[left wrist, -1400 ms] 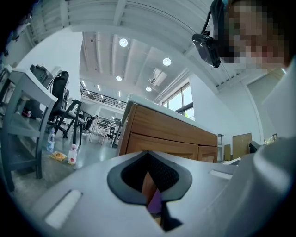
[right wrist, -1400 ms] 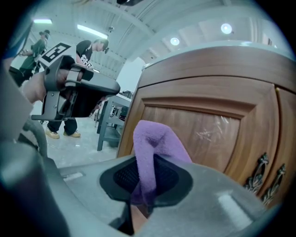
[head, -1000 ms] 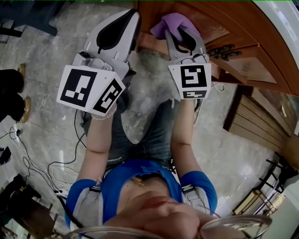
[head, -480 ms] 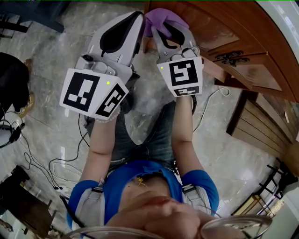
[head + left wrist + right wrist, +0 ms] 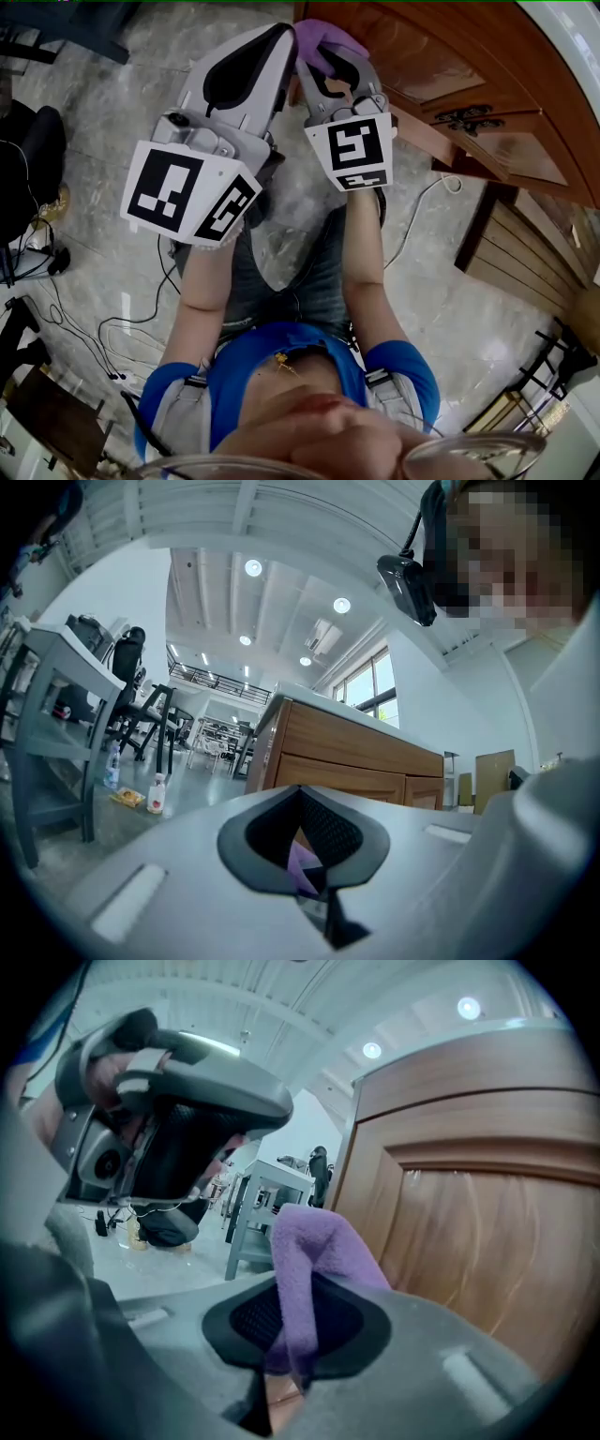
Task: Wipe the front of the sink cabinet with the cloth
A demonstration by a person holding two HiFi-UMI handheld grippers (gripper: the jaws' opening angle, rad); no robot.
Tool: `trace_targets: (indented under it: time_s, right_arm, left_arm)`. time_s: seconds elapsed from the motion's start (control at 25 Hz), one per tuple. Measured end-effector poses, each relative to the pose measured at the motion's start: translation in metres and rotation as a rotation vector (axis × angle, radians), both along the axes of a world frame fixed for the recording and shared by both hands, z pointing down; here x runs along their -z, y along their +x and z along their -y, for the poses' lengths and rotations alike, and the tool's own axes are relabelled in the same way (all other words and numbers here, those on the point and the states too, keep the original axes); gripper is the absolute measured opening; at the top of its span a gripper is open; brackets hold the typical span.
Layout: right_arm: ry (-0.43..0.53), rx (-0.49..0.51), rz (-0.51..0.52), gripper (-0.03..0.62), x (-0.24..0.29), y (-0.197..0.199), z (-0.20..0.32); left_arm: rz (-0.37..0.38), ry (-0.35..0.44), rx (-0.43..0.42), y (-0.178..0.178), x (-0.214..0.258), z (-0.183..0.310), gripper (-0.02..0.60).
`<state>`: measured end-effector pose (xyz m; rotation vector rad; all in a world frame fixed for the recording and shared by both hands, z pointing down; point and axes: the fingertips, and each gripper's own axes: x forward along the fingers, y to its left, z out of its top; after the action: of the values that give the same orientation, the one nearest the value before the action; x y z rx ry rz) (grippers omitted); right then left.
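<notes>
Right gripper view: we see the right gripper (image 5: 292, 1344) clamping the purple fleecy cloth (image 5: 314, 1241), its free fold facing the brown wooden sink cabinet front (image 5: 478, 1232) at three o'clock, ready for wiping; the left gripper (image 5: 305, 850) is closed and empty.

Grey marbled floor tiles (image 5: 103, 103) spread below, crossed by thin black cables (image 5: 122, 325) at left and a white cable (image 5: 415, 217) at right. A black chair (image 5: 33, 164) stands at the left edge. In the left gripper view, a small bottle (image 5: 157, 792) and a yellow packet (image 5: 126, 798) lie on the floor near a grey desk (image 5: 56, 667), under round ceiling lights (image 5: 253, 568).
</notes>
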<state>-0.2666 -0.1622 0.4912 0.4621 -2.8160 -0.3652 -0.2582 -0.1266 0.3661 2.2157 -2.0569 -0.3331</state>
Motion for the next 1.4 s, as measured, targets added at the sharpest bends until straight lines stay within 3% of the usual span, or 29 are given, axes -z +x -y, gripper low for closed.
trace_targets:
  time_s: [0.76, 1.4]
  right_arm:
    - [-0.054, -0.015, -0.085, 0.061, -0.061, 0.000, 0.001]
    - [-0.067, -0.076, -0.107, 0.060, -0.062, 0.046, 0.019]
  left_arm:
    - [0.006, -0.003, -0.004, -0.001, 0.000, -0.002, 0.000]
    - [-0.004, 0.003, -0.091, 0.043, 0.002, 0.013, 0.000]
